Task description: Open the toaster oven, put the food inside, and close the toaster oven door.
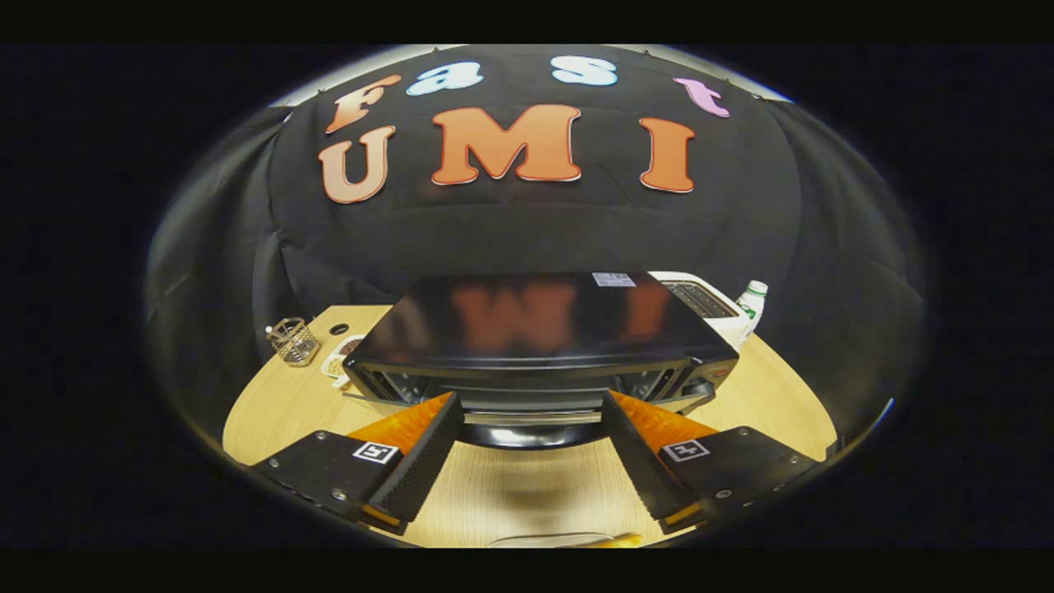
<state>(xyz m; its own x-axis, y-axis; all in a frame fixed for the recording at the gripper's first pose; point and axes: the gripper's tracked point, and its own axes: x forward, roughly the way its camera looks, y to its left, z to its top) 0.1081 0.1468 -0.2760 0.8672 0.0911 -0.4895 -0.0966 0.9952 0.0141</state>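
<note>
The black toaster oven (543, 321) stands on the wooden table (272, 412), its glossy top facing me. Its front door looks tilted out toward me, with wire racks showing at both front corners. The door's silver handle bar (531, 417) lies crosswise between my fingertips. My gripper (531, 399) is open, with one finger (424, 453) left of the handle and the other (638, 449) right of it. Whether the fingers touch the handle's ends I cannot tell. Below my fingers, at the table's near edge, lies a plate rim (552, 540) with a yellow bit of food (623, 539) on it.
Left of the oven are a wire holder (292, 339) and a small plate with food (339, 358). Behind the oven to the right stand a white toaster (700, 298) and a plastic bottle (751, 301). Black cloth walls surround the table.
</note>
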